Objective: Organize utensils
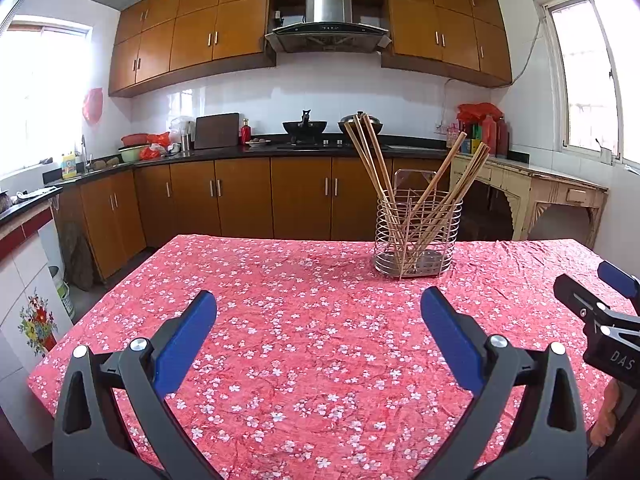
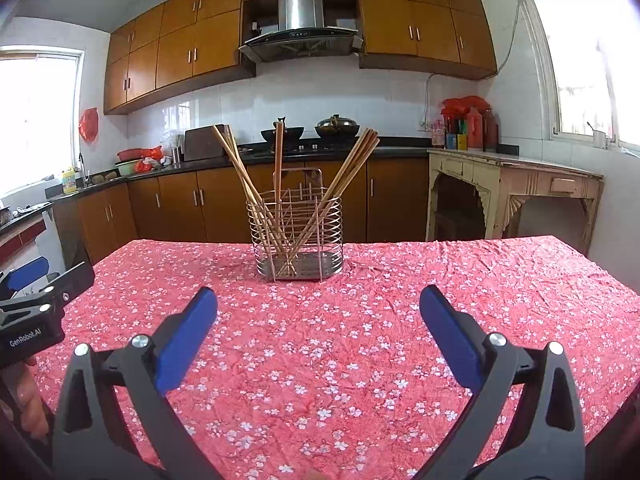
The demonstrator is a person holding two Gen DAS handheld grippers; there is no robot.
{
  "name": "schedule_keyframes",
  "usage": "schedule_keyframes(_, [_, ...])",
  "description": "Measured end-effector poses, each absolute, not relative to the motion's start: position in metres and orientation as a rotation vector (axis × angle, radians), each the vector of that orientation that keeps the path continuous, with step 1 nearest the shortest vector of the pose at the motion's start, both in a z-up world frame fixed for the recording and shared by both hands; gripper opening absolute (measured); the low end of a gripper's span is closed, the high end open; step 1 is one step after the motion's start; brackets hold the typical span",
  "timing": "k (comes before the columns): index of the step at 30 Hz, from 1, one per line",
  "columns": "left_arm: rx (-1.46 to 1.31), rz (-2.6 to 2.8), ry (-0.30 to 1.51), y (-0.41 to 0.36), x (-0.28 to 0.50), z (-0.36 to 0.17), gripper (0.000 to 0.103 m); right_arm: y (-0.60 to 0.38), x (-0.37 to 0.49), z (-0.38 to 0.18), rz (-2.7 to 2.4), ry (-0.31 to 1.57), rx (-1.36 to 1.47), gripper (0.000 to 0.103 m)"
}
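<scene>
You are in a kitchen with orange-brown wooden cabinets and a steel range hood, at a table spread with a red cloth printed with small white blossoms. On the far half of that cloth stands the oval wire utensil holder of silver metal, upright, with a perforated tray at its base. Long wooden chopsticks stand in it, splayed: one bunch leans left, a pair stands nearly upright in the middle, another bunch leans right. From your left gripper's camera the holder sits right of centre; from the right one it is just left of centre.

Your left gripper hovers over the near cloth with its blue-padded fingers spread wide, holding nothing. Your right gripper is likewise spread apart and empty, well short of the holder. Each gripper shows at the edge of the other's view.

Behind, two dark woks sit on the black countertop, and a worn cream-painted side table stands at the right wall.
</scene>
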State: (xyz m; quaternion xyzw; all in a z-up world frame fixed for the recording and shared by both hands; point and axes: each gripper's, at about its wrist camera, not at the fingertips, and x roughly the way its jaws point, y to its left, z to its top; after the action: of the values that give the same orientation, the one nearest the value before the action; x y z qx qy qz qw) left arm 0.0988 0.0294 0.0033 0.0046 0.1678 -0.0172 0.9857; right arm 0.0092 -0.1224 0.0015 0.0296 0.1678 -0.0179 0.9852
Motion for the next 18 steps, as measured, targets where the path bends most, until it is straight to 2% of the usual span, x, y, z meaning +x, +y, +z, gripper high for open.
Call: schedule_keyframes(18, [0.005,-0.051,0.326,0.0292,0.0986,0.0058,0.101,-0.1226,0.0059,0.0044,-0.047,0.313,0.058,0.099])
